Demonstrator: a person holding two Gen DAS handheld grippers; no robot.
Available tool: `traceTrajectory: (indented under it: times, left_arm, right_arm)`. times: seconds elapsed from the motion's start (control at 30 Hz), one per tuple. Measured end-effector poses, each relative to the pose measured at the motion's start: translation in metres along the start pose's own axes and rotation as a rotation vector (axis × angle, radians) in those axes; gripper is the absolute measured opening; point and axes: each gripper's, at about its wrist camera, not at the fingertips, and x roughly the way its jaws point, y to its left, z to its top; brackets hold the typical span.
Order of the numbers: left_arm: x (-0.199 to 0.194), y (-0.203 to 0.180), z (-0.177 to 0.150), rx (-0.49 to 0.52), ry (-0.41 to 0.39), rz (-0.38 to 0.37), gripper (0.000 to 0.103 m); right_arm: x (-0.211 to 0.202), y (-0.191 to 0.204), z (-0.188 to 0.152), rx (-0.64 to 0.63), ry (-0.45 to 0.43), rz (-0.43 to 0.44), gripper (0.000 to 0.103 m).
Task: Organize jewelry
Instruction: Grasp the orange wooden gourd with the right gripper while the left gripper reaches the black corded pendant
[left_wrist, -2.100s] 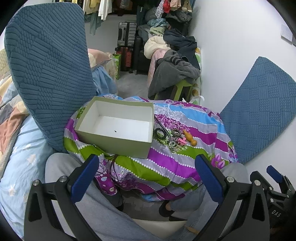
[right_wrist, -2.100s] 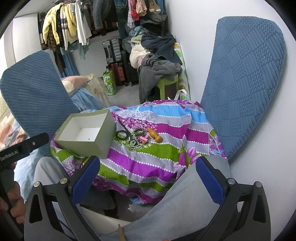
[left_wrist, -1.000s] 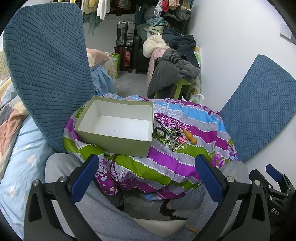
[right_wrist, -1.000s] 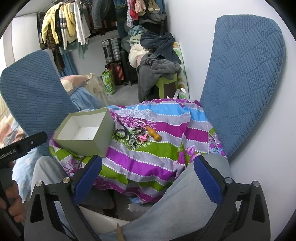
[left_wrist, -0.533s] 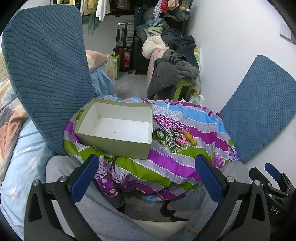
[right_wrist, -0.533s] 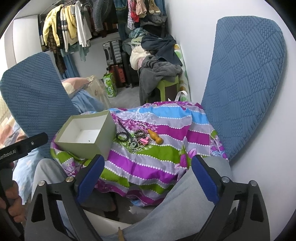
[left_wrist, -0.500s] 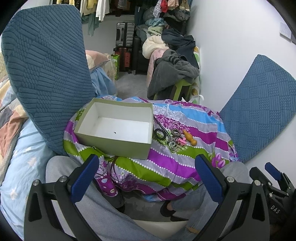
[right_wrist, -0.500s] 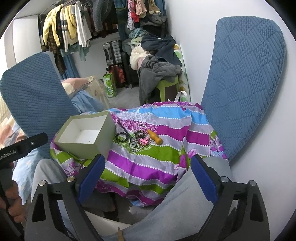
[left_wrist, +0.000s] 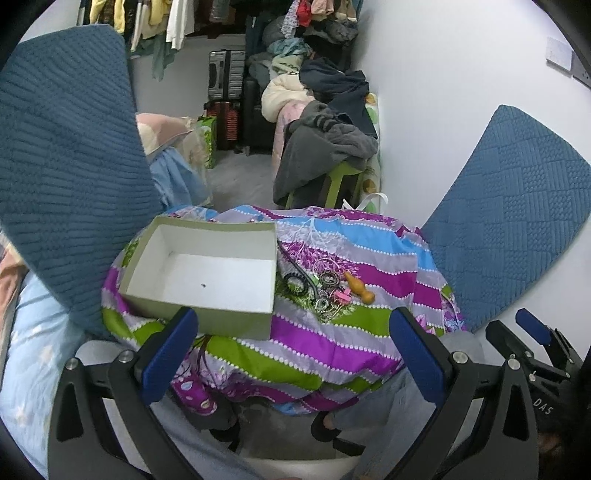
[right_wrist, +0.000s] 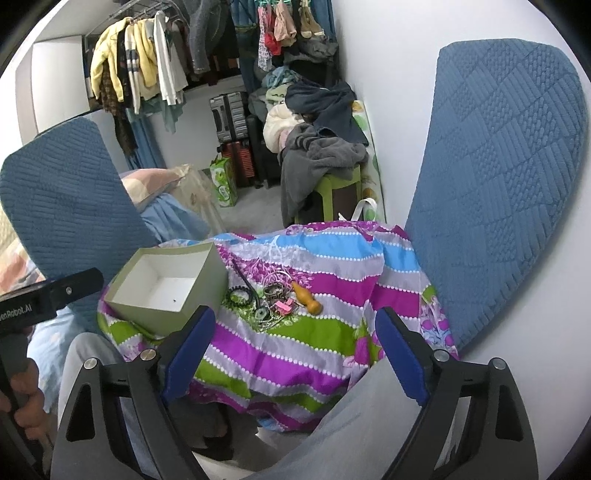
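Observation:
A green open box with a white inside sits on a striped cloth; it also shows in the right wrist view. Right of it lies a small heap of jewelry, with a black bead bracelet, a pink clip and an orange wooden piece. The heap also shows in the right wrist view. My left gripper is open and empty, held back from the cloth. My right gripper is open and empty, also short of the heap.
Blue quilted cushions stand at the left and right. The person's grey-trousered knees are under the cloth's near edge. A clothes-covered green stool and suitcases stand behind.
The right gripper has moved slightly forward toward the cloth and its jaws have narrowed a little. The left gripper has barely moved.

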Motion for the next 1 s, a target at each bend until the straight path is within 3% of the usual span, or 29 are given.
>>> traceTrajectory:
  times: [0.13,0.3,0.37,0.43,0.67,0.77,0.83,1.0]
  left_arm:
    - [0.025,-0.012,0.008,0.028,0.011,-0.032,0.102]
    - [0.061,-0.028,0.011,0.037,0.049,-0.093,0.102]
    - [0.079,-0.038,0.011,0.048,0.063,-0.105,0.097]
    - [0.091,-0.042,0.01,0.037,0.08,-0.108,0.085]
    - [0.152,-0.055,-0.006,0.025,0.186,-0.145,0.072]
    - [0.173,-0.055,-0.013,0.001,0.195,-0.147,0.069]
    - [0.188,-0.055,-0.017,-0.014,0.212,-0.155,0.059]
    - [0.224,-0.052,-0.025,-0.027,0.249,-0.129,0.052]
  right_arm:
    - [0.034,-0.01,-0.003,-0.002,0.021,0.018,0.068]
    - [0.078,-0.027,-0.009,0.033,0.023,0.033,0.067]
    - [0.093,-0.032,-0.012,0.038,0.023,0.052,0.067]
    - [0.108,-0.036,-0.015,0.024,0.04,0.056,0.067]
    - [0.161,-0.049,-0.019,0.004,0.068,0.093,0.067]
    - [0.19,-0.056,-0.02,0.028,0.123,0.139,0.053]
    - [0.21,-0.063,-0.022,0.057,0.166,0.162,0.052]
    - [0.243,-0.068,-0.02,0.038,0.215,0.175,0.051]
